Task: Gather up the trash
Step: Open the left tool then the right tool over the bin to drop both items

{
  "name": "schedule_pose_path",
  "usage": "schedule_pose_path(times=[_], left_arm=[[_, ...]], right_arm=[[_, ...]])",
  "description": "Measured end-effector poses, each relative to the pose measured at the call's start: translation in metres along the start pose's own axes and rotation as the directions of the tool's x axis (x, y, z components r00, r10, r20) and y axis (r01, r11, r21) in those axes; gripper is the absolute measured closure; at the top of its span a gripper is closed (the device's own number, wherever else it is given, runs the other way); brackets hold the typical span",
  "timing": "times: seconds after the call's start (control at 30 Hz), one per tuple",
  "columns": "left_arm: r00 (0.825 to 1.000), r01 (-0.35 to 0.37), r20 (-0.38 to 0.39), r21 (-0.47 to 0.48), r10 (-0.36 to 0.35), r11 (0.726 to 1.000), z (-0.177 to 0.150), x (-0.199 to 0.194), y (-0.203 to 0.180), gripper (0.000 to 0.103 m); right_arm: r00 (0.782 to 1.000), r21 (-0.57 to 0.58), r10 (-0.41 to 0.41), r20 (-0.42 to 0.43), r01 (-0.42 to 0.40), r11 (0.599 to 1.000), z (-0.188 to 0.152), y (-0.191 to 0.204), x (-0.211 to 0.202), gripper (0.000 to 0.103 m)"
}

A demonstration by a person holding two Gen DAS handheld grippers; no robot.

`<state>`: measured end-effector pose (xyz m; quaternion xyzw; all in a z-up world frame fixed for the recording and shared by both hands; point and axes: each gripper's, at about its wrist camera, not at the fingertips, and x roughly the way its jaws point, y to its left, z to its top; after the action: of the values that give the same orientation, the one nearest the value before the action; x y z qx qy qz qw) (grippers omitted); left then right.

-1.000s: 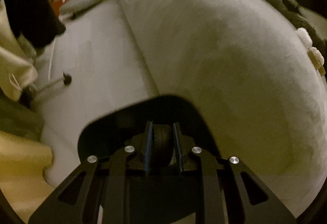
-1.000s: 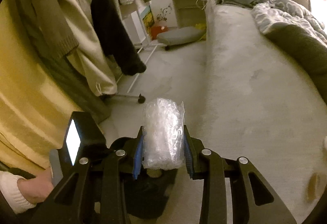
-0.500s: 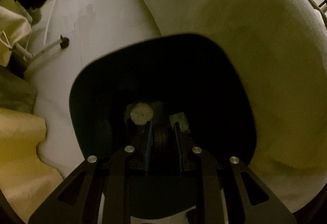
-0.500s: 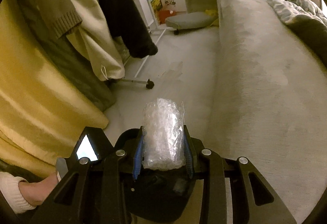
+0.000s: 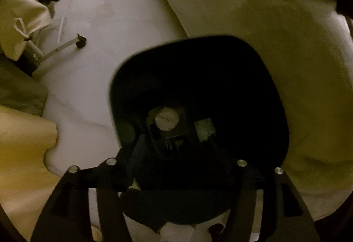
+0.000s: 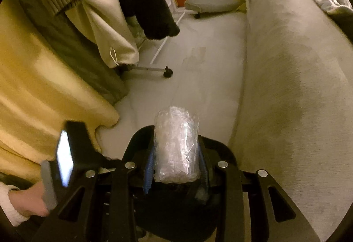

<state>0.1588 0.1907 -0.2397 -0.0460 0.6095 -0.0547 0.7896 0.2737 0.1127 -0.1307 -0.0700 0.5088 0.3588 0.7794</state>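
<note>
A black trash bin (image 5: 198,43) stands on the floor under both grippers. In the left wrist view I look down into it: a white round disc (image 5: 166,119) and a pale greenish scrap (image 5: 205,129) lie at the bottom. My left gripper (image 5: 174,151) hangs over the bin mouth with its jaws opening. A dark item (image 5: 172,140) shows below between the fingers, with no pad pressing on it. My right gripper (image 6: 176,167) is shut on a roll of clear bubble wrap (image 6: 176,145), held just above the bin's rim (image 6: 136,138).
A grey bed (image 6: 286,87) runs along the right. Hanging clothes (image 6: 99,21) and a rack's wheeled foot (image 6: 167,73) stand at the left, with yellow fabric (image 6: 44,98) below. A person's hand (image 6: 24,200) holds the left gripper. A grey cushion (image 6: 209,3) lies far back.
The left jaws, shut on a dark round item before, now stand apart. Both grippers have sunk toward the bin, which looks larger. The right gripper still clamps the bubble wrap.
</note>
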Motion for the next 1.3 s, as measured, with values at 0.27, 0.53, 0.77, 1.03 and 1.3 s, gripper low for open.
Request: schedule_pose_path(times=[0.27,0.53,0.77,1.03,1.3], left_arm=[[0.989,-0.018,0.148,-0.043,0.024,0.999,0.009,-0.043,0.021,0.039],[0.964,-0.03,0.263,-0.063,0.045,0.998,0.022,-0.083,0.027,0.051],[0.942,-0.028,0.334,-0.041,0.04,0.999,0.032,-0.111,0.026,0.063],[0.911,0.0,0.413,-0.032,0.013,0.999,0.039,-0.146,0.026,0.065],[0.876,-0.034,0.478,-0.084,0.07,0.996,0.055,-0.17,0.026,0.066]], right_arm=[[0.997,0.017,0.0,-0.081,0.001,1.0,-0.006,0.004,0.038,0.068],[0.986,-0.003,-0.027,-0.167,0.027,1.0,-0.019,0.006,0.071,0.068],[0.968,-0.045,-0.05,-0.247,0.04,0.998,-0.037,0.014,0.099,0.068],[0.941,-0.08,-0.099,-0.325,0.077,0.994,-0.057,0.018,0.12,0.068],[0.913,-0.118,-0.157,-0.376,0.121,0.986,-0.078,0.016,0.129,0.038]])
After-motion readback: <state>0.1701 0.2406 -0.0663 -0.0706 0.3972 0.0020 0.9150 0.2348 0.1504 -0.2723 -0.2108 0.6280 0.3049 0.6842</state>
